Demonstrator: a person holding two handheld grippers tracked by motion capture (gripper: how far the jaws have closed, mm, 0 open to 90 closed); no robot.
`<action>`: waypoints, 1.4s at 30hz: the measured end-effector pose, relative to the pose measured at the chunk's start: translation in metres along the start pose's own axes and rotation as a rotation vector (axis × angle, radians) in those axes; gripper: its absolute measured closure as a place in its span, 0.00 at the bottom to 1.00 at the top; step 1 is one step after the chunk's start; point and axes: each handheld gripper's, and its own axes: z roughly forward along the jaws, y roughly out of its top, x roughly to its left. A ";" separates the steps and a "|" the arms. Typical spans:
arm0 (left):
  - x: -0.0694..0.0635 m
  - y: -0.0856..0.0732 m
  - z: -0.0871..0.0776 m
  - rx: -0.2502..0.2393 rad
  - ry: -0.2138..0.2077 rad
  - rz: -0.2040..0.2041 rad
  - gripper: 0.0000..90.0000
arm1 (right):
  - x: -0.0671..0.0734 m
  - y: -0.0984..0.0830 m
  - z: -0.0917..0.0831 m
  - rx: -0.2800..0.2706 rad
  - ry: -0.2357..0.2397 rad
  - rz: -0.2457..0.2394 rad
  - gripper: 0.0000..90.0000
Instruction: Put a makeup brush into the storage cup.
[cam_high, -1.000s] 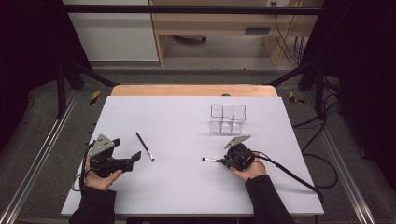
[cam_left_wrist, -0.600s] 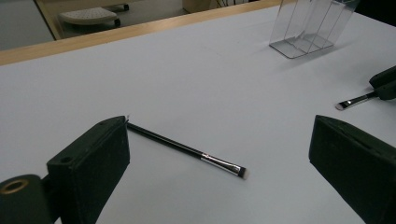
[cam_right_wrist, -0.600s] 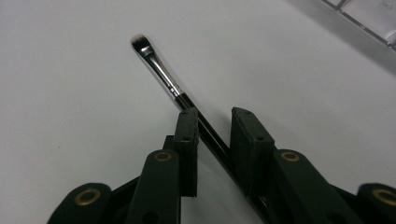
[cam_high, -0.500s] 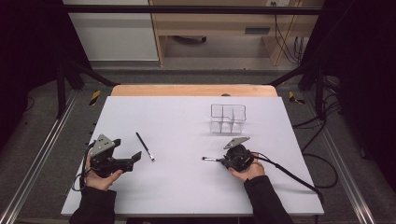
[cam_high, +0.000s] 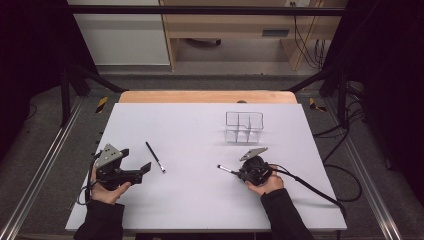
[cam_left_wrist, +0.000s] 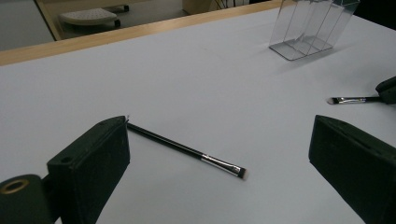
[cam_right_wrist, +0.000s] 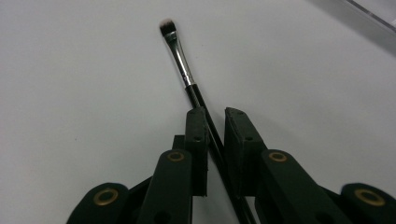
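a person sits at a white table, one gripper in each hand. the right gripper has just been closing its jaws and now clamps the handle of a small makeup brush, bristles pointing away over the table. the left gripper rests with jaws wide apart, a second brush lying flat just ahead. a clear divided holder stands farther back.

You have two makeup brushes on the white table: one brush lying loose on the left, one brush on the right. You have one clear acrylic organizer with several compartments. You hold two grippers, the left gripper and the right gripper.
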 end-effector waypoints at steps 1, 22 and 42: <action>0.000 0.000 0.000 0.000 0.000 0.000 0.05 | 0.001 0.000 0.000 0.000 0.002 0.002 0.90; -0.001 0.000 0.000 0.000 -0.004 0.002 0.05 | 0.009 -0.003 -0.004 0.009 0.011 0.021 0.89; 0.001 -0.002 0.002 0.013 -0.007 -0.002 0.05 | 0.002 0.043 -0.035 0.120 0.034 -0.065 0.70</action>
